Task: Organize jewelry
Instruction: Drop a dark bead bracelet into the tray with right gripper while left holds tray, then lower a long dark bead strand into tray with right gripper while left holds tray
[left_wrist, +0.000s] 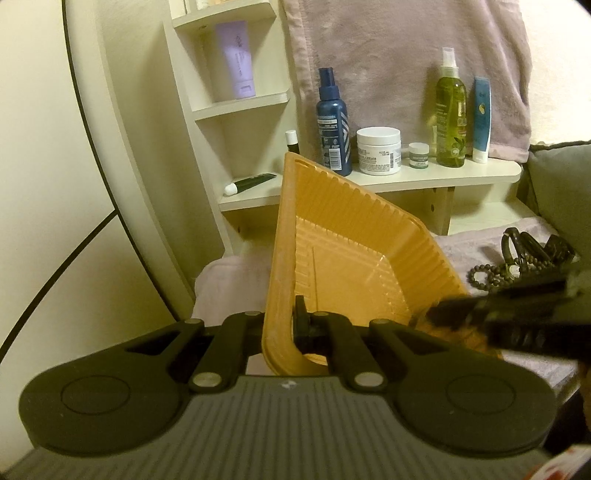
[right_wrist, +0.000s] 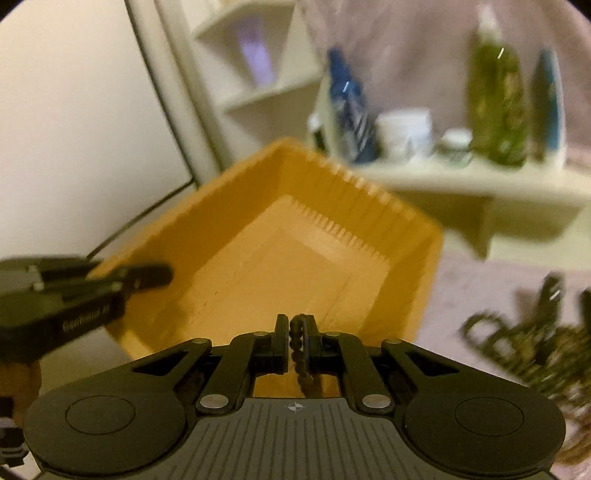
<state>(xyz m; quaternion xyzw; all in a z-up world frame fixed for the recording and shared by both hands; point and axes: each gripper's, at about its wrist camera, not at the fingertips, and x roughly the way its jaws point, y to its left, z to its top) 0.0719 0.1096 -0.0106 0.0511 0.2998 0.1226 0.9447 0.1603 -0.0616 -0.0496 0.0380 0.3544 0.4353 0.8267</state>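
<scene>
**A:** Any writing you can read?

**B:** Little. The white jar on the shelf carries a word ending in "CREAM"; the small print under it is too fine. The blue spray bottle, the green spray bottle, the blue tube and the lilac tube all have labels, but none is legible. In the right wrist view there is pale lettering on the side of the left hand-held gripper, too blurred to spell out.

**A:** And the grippers?

**B:** The left hand-held gripper is closed tight on the near rim of the orange tray, one finger inside the wall and one outside, holding the tray tilted. The right hand-held gripper is almost closed, pinching a dark beaded bracelet that hangs down between its fingers, just over the tray's near edge.

**A:** The rest of the jewelry?

**B:** A dark jewelry pile, beads and rings tangled, lies on the pale towel-covered surface to the right of the tray, apart from it.

**A:** Room to move?

**B:** The tray's ribbed floor is bare. Its far corner rises in front of the shelf edge, near the blue spray bottle. The right hand-held gripper crosses the tray's right rim in the left wrist view.
</scene>
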